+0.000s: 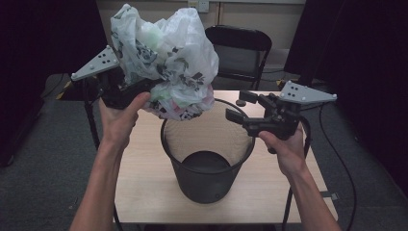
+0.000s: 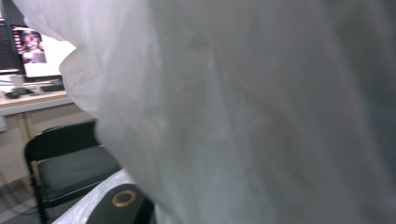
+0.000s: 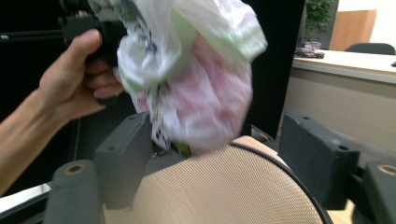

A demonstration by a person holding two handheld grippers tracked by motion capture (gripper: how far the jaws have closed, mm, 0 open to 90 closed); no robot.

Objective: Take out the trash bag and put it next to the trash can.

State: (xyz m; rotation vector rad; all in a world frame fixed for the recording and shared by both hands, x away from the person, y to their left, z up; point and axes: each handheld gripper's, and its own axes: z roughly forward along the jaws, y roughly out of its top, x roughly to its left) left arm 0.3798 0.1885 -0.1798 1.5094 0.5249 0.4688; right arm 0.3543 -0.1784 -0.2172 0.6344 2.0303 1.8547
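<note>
White patterned plastic bag (image 1: 166, 57) hangs at upper centre, clamped in the left gripper (image 1: 144, 89) above the black mesh wastebasket (image 1: 207, 166). Right gripper (image 1: 240, 108) gapes empty beside its rim. No legible writing.

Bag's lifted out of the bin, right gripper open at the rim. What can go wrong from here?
1. The left gripper pinches the filled plastic bag only at one edge; the thin film could tear or slip, dropping it.
2. The bag's lower end hangs just above the rim of the mesh bin; it could snag and tip the bin.
3. The right gripper is open beside the rim, so nothing steadies the bin on the table.
</note>
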